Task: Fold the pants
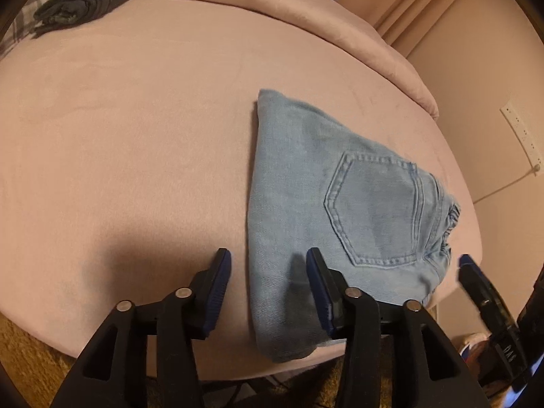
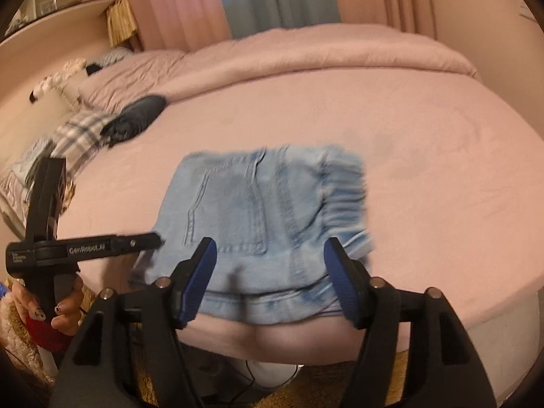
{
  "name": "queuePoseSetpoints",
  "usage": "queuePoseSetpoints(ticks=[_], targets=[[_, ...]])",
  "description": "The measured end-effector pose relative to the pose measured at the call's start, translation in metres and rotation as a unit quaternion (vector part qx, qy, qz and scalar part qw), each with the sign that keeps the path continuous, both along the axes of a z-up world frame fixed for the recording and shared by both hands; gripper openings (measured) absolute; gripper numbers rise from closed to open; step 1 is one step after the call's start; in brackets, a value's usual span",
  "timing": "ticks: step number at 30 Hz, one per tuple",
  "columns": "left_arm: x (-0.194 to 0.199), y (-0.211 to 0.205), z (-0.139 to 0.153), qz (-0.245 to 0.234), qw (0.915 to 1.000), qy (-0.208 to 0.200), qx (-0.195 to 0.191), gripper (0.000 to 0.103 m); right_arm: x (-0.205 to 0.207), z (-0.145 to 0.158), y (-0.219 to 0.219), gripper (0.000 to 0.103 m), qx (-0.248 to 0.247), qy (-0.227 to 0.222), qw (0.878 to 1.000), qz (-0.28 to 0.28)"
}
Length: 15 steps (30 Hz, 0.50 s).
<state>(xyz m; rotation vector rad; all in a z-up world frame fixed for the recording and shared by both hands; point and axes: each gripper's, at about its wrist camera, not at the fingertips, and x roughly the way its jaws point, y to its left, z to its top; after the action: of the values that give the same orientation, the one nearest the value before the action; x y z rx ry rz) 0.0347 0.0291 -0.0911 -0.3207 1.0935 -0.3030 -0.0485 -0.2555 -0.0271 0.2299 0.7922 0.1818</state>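
Denim pants (image 1: 340, 204) lie folded at the bed's (image 1: 136, 136) near edge: soft, fairly heavy, best pinched at a corner. Left gripper (image 1: 268, 292) and right gripper (image 2: 268, 282) gape empty.

We see a bed (image 1: 136, 119) covered by a smooth pink sheet; a thicker pink blanket (image 2: 323, 54) is bunched along its far side. Light blue jeans (image 1: 340, 204), folded into a compact stack with a back pocket facing up, lie near the bed's front edge, one corner hanging slightly over it. Well apart from them, toward the far left, rests a dark grey bundle of folded clothing (image 1: 88, 0); just beside it we make out a plaid fabric (image 2: 81, 132). Below the bed's edge, a shaggy tan rug (image 1: 30, 346) covers the floor.
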Motion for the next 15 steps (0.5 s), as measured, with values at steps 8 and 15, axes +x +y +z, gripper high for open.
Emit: queuePoseSetpoints(ticks=[8,15], targets=[[0.001,0.014,0.006,-0.007,0.9992,-0.029,-0.024,0.081,-0.002,-0.004,-0.055,0.079,0.016,0.040,0.994,-0.103],[0.007,0.006,-0.007,-0.024,0.9996,-0.009,-0.010,0.081,-0.004,-0.029,-0.081,0.079,0.114,0.087,0.983,-0.112]])
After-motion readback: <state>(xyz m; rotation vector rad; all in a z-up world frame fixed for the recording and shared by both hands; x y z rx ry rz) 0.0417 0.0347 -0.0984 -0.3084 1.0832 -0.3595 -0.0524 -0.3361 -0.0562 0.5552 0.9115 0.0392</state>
